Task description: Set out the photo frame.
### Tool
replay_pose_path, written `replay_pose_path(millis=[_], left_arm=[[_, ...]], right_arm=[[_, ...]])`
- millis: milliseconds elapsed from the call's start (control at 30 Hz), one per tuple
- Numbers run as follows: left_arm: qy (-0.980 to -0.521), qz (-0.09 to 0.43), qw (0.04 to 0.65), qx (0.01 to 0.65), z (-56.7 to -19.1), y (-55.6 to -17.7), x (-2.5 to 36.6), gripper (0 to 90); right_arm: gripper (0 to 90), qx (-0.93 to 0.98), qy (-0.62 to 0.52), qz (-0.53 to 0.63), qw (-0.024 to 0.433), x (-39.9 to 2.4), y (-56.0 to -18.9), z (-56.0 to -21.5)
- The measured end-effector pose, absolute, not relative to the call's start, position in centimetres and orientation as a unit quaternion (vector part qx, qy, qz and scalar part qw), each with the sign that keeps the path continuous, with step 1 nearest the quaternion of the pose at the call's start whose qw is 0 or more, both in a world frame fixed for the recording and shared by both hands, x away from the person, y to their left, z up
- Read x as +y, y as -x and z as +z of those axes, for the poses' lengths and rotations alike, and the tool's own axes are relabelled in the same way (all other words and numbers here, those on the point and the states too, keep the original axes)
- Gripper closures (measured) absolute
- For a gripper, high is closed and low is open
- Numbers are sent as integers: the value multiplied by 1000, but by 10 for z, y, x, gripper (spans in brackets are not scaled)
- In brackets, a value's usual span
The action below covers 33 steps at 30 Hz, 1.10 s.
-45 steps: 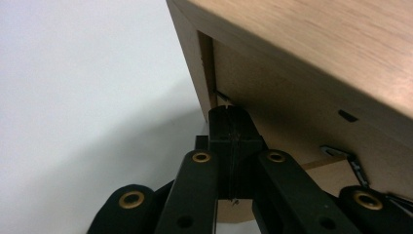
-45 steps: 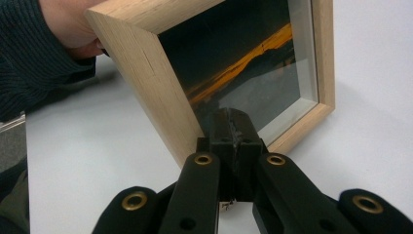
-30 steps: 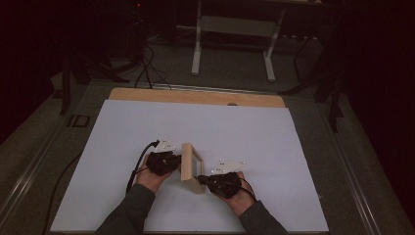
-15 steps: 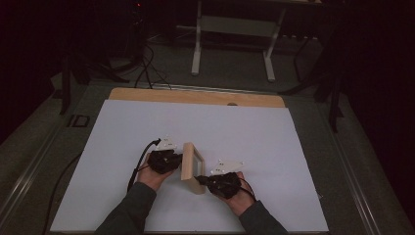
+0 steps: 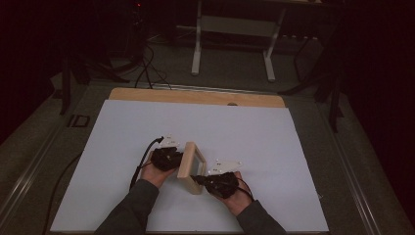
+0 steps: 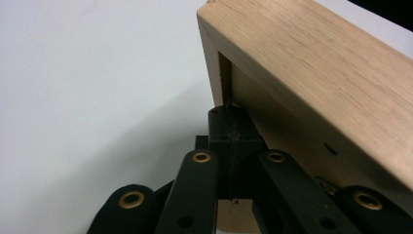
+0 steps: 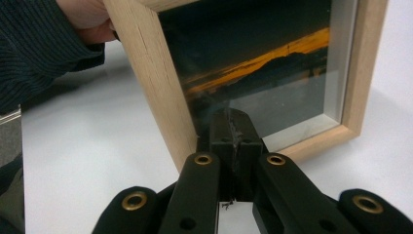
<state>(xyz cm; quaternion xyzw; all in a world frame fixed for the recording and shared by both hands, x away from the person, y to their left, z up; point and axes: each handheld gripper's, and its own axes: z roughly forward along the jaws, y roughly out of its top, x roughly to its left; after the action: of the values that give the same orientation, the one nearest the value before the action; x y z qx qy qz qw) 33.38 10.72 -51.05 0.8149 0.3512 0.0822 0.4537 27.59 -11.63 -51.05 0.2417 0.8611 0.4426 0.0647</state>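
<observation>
A light wooden picture frame (image 5: 191,165) stands on edge on the white board (image 5: 254,132), near its front middle. My left gripper (image 5: 178,158) is shut, and its closed tips (image 6: 229,115) rest against the recessed back of the frame (image 6: 316,83). From the other side my right gripper (image 5: 196,179) is also shut. Its tips (image 7: 232,120) touch the glass low on the frame (image 7: 156,87), over a dark picture with an orange sunset streak (image 7: 272,54). The frame is braced between the two closed grippers, not clamped inside either.
A wooden strip (image 5: 195,96) runs along the board's far edge. Beyond it stand a metal stand's legs (image 5: 197,44) and floor cables (image 5: 147,68). The other arm's dark sleeve (image 7: 39,48) lies behind the frame in the right gripper view.
</observation>
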Motion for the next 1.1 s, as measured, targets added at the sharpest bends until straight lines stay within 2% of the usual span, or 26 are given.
replay_pose_path(millis=[433,667,867,1100], left_arm=[[-811,66,468,345,-513,-340,106,900],[-812,81,452,359,-513,-340,108,894],[-800,98,456,378,-506,-336,119,825],[-779,127,466,400,-492,-324,133,646]], right_arm=[[898,859,-244,444,69,-112,-276,-511],[897,862,-243,440,68,-110,-276,-513],[868,861,-246,439,72,-115,-277,-511],[808,857,-256,441,80,-124,-280,-509]])
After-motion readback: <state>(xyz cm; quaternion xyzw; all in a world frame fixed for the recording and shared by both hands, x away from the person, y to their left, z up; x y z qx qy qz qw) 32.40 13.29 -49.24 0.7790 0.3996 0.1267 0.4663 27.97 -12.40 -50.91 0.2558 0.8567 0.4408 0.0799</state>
